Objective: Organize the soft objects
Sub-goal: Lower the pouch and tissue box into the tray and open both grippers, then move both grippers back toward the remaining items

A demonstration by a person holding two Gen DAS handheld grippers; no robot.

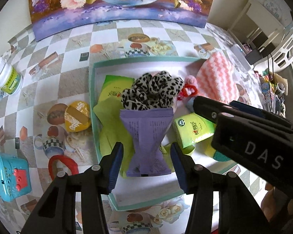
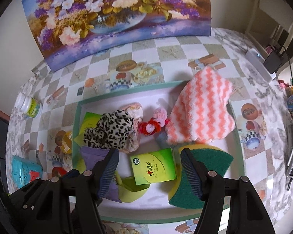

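A shallow teal-rimmed tray [image 1: 91,89] [image 2: 77,117] holds soft things: a leopard-print scrunchie [image 1: 152,91] [image 2: 109,132], a purple tissue pack [image 1: 148,136] [image 2: 93,154], a green tissue pack [image 1: 193,130] [image 2: 154,165], a pink-and-white zigzag cloth [image 1: 216,78] [image 2: 201,113], a pink and red plush [image 2: 156,122], and a green-yellow sponge [image 2: 205,161]. My left gripper [image 1: 146,163] is open, its jaws either side of the purple pack, apart from it. My right gripper [image 2: 149,171] is open above the green pack; it shows in the left wrist view [image 1: 197,103].
On the checkered tablecloth left of the tray lie a white bottle [image 1: 7,76], a yellow round tin [image 1: 77,117], a red ring [image 1: 62,165] and a blue toy box [image 1: 9,177]. A flower painting [image 2: 117,19] stands at the back. Clutter lines the right edge.
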